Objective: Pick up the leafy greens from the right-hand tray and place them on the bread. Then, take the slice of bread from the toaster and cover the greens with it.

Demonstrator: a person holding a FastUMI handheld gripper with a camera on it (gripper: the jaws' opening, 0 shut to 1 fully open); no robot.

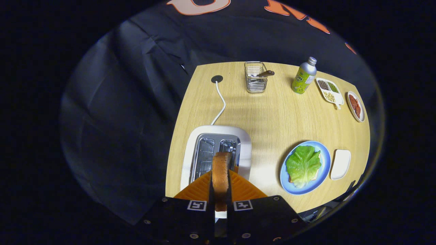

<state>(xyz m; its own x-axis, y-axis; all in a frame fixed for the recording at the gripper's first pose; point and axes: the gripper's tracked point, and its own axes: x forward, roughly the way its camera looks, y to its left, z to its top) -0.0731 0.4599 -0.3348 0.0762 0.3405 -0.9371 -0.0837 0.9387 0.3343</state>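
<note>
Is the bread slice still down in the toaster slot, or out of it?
Out. The bread slice stands on edge, clamped between the hand-held gripper fingers, above the toaster, whose two slots look empty.

**High camera, looking steeply down the fingers**

The scene is viewed from the gripper (220,200), held well above the wooden table (272,115). The toaster (218,153) is seen nearest, directly below; the wire basket (255,81) and bottle (304,76) are seen far off.

The gripper (220,190) has a dark body with silver screws and two square black-and-white markers.
</note>
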